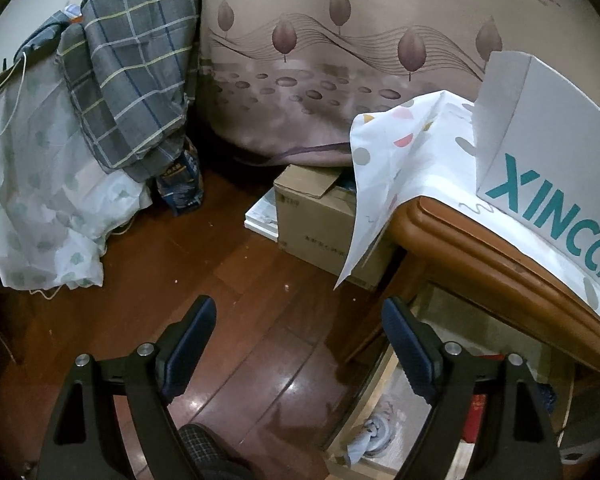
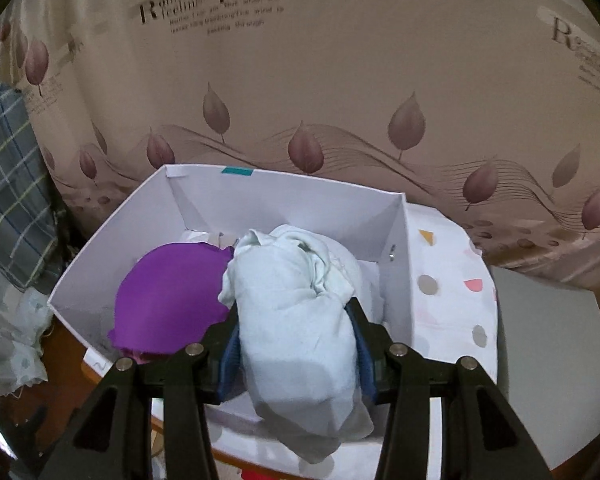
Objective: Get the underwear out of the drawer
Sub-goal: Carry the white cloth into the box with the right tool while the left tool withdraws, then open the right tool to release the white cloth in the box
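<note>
My right gripper (image 2: 294, 316) is shut on a rolled pale blue piece of underwear (image 2: 296, 320) and holds it over an open white cardboard box (image 2: 396, 240). A purple garment (image 2: 168, 304) lies inside the box at its left. In the left wrist view my left gripper (image 1: 298, 328) stands open with nothing between its fingers, above the wooden floor. The open drawer (image 1: 384, 408) shows at the lower right under the wooden cabinet top (image 1: 480, 252), with a crumpled pale cloth (image 1: 374, 432) inside. The same white box (image 1: 540, 152) with teal lettering stands on the cabinet.
A dotted white cloth (image 1: 396, 168) covers the cabinet top and hangs over its corner. A brown carton (image 1: 320, 220) sits on the floor beside the cabinet. A plaid grey cloth (image 1: 136, 76) and a sheer curtain (image 1: 40, 200) hang at the left. A leaf-patterned curtain (image 2: 300, 100) fills the background.
</note>
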A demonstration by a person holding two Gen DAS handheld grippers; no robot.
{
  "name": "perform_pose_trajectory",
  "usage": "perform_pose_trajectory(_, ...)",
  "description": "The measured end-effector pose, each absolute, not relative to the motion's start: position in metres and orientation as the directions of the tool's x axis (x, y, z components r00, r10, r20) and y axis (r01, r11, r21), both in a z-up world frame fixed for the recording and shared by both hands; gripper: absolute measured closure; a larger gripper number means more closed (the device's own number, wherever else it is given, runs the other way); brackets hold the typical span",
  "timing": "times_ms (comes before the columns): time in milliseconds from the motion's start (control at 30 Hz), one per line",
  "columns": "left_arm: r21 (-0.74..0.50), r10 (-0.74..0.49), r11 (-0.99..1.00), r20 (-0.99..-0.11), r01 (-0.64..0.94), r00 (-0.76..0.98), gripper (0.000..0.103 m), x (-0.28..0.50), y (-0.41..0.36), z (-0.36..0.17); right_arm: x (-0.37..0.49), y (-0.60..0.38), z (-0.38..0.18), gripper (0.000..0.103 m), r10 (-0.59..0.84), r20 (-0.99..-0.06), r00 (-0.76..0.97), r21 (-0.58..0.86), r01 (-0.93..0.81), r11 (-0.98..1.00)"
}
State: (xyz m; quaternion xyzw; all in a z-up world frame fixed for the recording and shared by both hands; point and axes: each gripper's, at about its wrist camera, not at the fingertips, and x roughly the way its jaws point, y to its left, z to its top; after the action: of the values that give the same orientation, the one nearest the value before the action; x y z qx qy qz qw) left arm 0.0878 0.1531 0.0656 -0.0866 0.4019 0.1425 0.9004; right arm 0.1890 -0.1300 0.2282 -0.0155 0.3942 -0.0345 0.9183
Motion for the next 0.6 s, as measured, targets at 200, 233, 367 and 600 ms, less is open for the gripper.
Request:
perform_pose_trajectory(200, -0.040, 0.191, 0.942, -0.750, -0.332, 0.633, 0.020, 0.087, 0.155, 0.066, 0.203, -0.131, 0.208, 0.048, -0.108, -0.746, 0.658, -0.066, 0.089, 0.994)
perform_pose_trajectory(233, -0.039, 0.193, 0.942, -0.750, -0.333, 0.633, 0.020, 0.087, 0.156, 0.066, 0.203, -0.131, 0.206, 0.048, -0.112, -0.745, 0.657, -0.068, 0.092, 0.993)
perform_pose_trajectory(367, -0.043, 0.192, 0.940, -0.754, -0.338, 0.629, 0.020, 0.087, 0.160, 0.064, 0.201, -0.130, 0.204, 0.044, -0.114, -0.744, 0.658, -0.075, 0.087, 0.993)
perform_pose_trajectory(600, -0.042, 0.183, 0.943, -0.762, -0.329, 0.621, 0.020, 0.086, 0.158, 0.061, 0.187, -0.130, 0.220, 0.035, -0.125, -0.715, 0.688, -0.094, 0.083, 0.992)
